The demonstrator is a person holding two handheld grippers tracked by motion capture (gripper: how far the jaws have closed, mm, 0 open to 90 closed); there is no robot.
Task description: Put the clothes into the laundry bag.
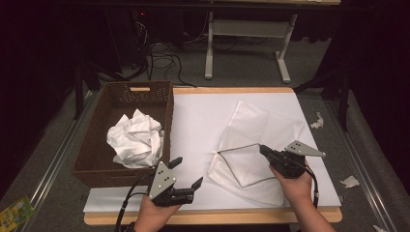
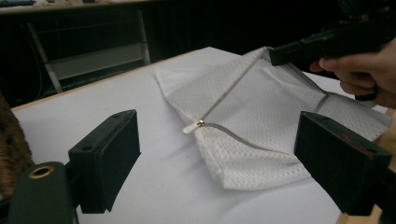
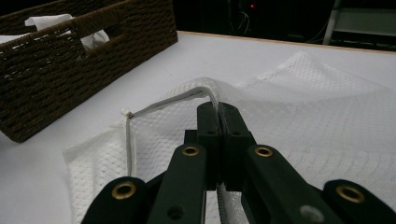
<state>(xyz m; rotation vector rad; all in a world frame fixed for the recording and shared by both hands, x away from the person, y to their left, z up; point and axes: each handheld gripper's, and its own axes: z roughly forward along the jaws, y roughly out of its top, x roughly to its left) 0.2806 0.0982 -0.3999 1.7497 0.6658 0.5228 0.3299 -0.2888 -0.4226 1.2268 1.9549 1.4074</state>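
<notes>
Item: white board (image 1: 203,116) on the table, landmark for all below. Brown basket (image 1: 96,145) stood at the board's left edge, crumpled white cloth (image 1: 135,137) inside. White mesh bag (image 1: 256,130) lay flat on the board's right half, zipper edge lifted. Right gripper (image 1: 265,151), over the board's right front, was clamped tight on the zipper edge (image 3: 205,93) of the bag. Left gripper (image 1: 186,174), at the board's front left beside the basket, stood wide and held nothing. Zipper pull (image 2: 200,123) lay on the board between the grippers. Risks, judged: thin mesh could slip from the clamp; the small pull could be missed, or the bag dragged along if tugged.
</notes>
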